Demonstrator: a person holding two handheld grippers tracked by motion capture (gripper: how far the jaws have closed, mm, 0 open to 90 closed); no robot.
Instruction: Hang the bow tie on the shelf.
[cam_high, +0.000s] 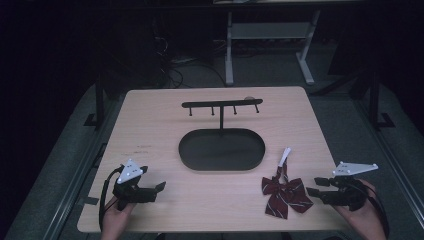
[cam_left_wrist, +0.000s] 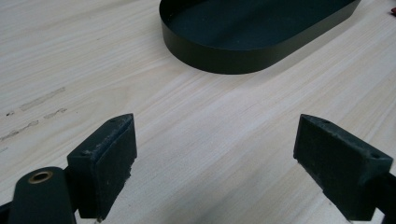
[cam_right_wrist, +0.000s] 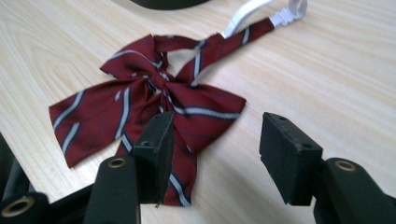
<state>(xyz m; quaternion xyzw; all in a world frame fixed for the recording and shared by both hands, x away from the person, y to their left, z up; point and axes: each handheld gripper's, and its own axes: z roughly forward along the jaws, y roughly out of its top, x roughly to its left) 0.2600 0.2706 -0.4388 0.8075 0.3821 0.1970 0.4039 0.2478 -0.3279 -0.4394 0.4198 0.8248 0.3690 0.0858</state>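
A dark red bow tie (cam_high: 284, 192) with pale stripes and a white elastic strap (cam_high: 284, 156) lies flat on the wooden table, right of centre near the front. My right gripper (cam_high: 315, 187) sits just right of it, held by a hand, jaws open and empty. In the right gripper view the bow tie (cam_right_wrist: 140, 98) spreads in front of the open right gripper (cam_right_wrist: 215, 135), its lower tail running under the left jaw. My left gripper (cam_high: 159, 187) rests at the front left, open. The left gripper (cam_left_wrist: 215, 144) has only bare wood between its jaws.
A black oval tray (cam_high: 222, 149) with an upright post and a hook bar (cam_high: 221, 104) stands mid-table; its wall (cam_left_wrist: 233, 56) lies ahead of the left jaws. Table legs and cables fill the dark floor behind. The table's front edge runs close under both hands.
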